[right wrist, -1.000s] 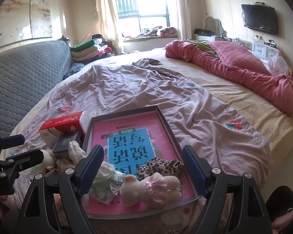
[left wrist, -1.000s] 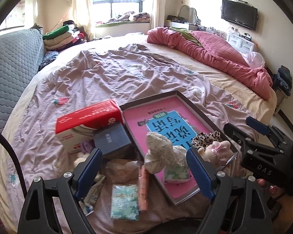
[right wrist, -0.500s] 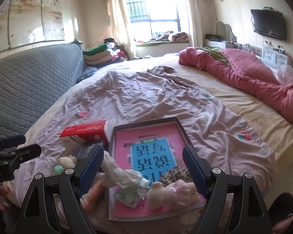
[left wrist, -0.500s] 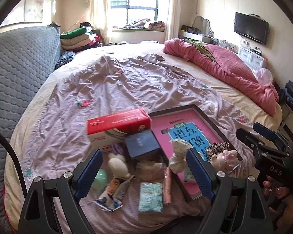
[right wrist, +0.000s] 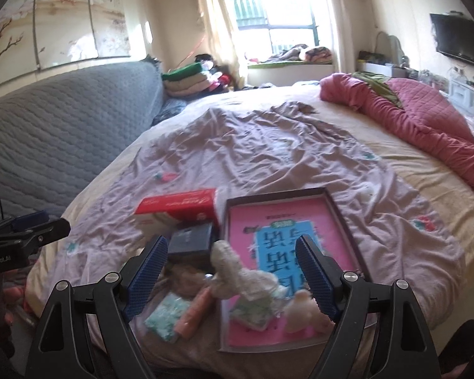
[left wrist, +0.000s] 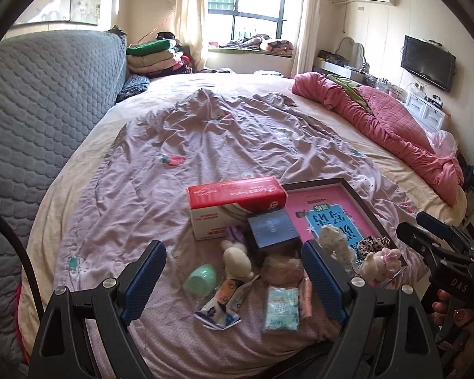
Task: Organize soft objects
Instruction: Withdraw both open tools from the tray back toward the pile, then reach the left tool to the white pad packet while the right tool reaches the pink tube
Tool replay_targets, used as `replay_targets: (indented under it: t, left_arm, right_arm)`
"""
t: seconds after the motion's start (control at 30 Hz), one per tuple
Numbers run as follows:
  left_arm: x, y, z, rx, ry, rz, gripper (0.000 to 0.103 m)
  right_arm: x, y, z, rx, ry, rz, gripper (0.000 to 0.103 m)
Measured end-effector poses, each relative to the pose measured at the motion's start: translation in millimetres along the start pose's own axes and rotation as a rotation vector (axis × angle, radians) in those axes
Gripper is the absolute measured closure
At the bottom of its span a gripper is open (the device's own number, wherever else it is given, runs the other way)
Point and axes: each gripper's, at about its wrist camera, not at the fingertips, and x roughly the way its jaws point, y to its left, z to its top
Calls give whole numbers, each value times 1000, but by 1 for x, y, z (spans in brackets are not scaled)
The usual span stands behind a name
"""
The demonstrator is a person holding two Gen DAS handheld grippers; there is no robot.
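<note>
A dark-rimmed tray [left wrist: 347, 182] [right wrist: 341, 218] with a pink and blue book in it lies on the bed. On its near end sit a floral cloth bundle [left wrist: 333, 241] [right wrist: 237, 268], a leopard-print piece [left wrist: 373, 242] and a pink plush toy [left wrist: 380, 260] [right wrist: 300, 312]. Left of the tray lie a white plush [left wrist: 237, 257], a green cup [left wrist: 202, 279], a teal packet [left wrist: 281, 309] [right wrist: 167, 319], a patterned packet [left wrist: 221, 306] and a pink tube [right wrist: 194, 312]. My left gripper [left wrist: 233, 281] and right gripper [right wrist: 227, 276] are open, empty, above these.
A red and white box [left wrist: 233, 202] [right wrist: 177, 211] and a dark blue box [left wrist: 271, 230] [right wrist: 189, 240] stand left of the tray. A pink quilt [left wrist: 379, 123] lies at the right, a grey headboard [left wrist: 41, 110] at the left. The bed's near edge is just below the items.
Both grippers have pulled back and swung left, so the items look smaller and more of the bed shows. Both stay open. The objects have not moved.
</note>
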Motion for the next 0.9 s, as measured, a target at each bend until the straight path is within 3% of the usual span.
replay_targets:
  t: [0.47,0.9]
  left_arm:
    - [1,46,-16,-54,13,41,14]
    - [25,54,-42,-51,76,26,14]
  right_arm:
    - [15,31,-9,-16,65,64,19]
    - [39,61,-40,-97,150,91,19]
